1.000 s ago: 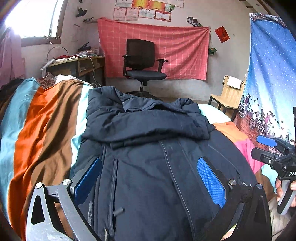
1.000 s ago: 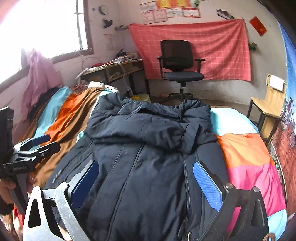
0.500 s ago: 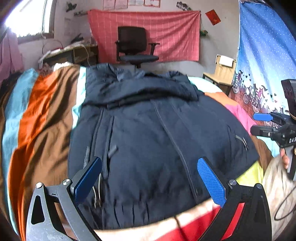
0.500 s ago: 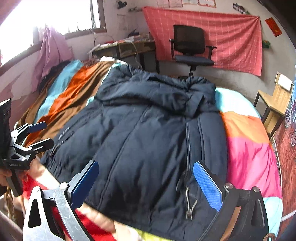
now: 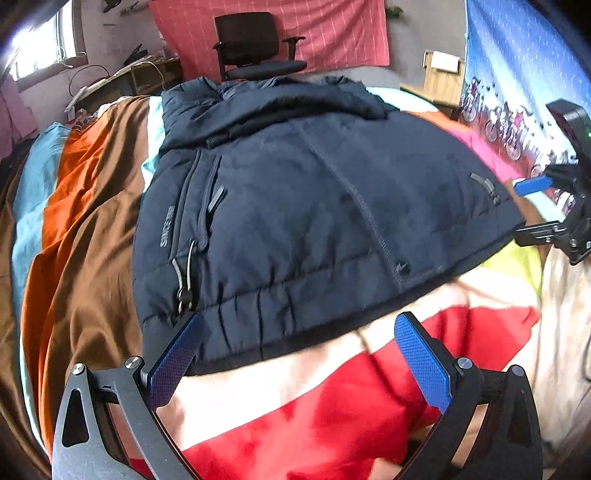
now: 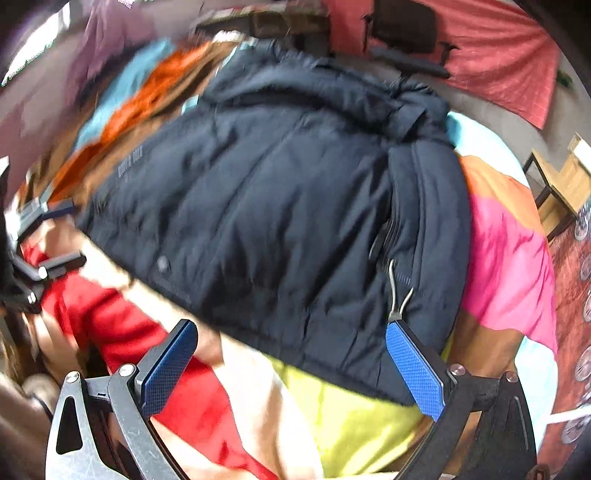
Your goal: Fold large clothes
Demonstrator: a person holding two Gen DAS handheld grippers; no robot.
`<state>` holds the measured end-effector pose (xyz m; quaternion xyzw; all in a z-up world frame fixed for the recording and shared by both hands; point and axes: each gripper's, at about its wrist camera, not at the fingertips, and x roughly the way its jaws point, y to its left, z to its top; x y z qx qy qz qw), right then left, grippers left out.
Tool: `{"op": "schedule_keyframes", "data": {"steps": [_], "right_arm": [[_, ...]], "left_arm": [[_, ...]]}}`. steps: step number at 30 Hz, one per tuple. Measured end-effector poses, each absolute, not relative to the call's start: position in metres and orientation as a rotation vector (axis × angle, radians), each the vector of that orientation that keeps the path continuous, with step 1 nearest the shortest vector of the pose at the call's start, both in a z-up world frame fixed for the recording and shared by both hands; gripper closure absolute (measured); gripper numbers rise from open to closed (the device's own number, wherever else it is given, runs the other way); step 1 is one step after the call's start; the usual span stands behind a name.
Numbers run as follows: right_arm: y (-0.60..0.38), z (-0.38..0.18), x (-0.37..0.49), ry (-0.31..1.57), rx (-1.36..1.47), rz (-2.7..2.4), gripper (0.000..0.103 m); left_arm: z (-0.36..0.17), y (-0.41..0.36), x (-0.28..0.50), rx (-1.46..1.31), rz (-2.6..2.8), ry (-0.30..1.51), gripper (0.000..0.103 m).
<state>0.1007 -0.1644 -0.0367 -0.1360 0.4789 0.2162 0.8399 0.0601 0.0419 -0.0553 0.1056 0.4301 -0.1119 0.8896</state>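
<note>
A dark navy puffer jacket (image 5: 314,206) lies spread on a striped bedspread (image 5: 85,229), hood at the far end, hem nearest me. My left gripper (image 5: 299,354) hovers open just off the hem's left part, its fingers empty. The jacket (image 6: 280,206) also fills the blurred right wrist view, where my right gripper (image 6: 295,362) stands open at the hem's right corner, holding nothing. Each gripper shows in the other's view: the right one (image 5: 539,206) at the hem's right end, the left one (image 6: 48,236) at the left edge.
A black office chair (image 5: 258,48) and a red cloth (image 5: 332,33) on the wall stand beyond the bed. A desk (image 5: 125,81) is at the far left, a wooden chair (image 6: 561,181) and blue curtain (image 5: 524,74) to the right.
Both grippers have drawn back from over the jacket toward its hem, so the red, yellow and cream bedspread now shows below it. The right wrist view is tilted and blurred with motion.
</note>
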Motion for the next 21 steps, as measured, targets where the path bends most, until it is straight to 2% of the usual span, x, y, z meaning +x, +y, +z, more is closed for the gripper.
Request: {"op": "schedule_keyframes", "data": {"steps": [13, 21], "right_arm": [[-0.145, -0.095, 0.101, 1.174, -0.628, 0.436, 0.0], [-0.12, -0.129, 0.085, 1.098, -0.937, 0.382, 0.0]], "left_arm": [[-0.097, 0.054, 0.06, 0.326, -0.076, 0.92, 0.002], [-0.122, 0.04, 0.051, 0.511, 0.031, 0.864, 0.002]]}}
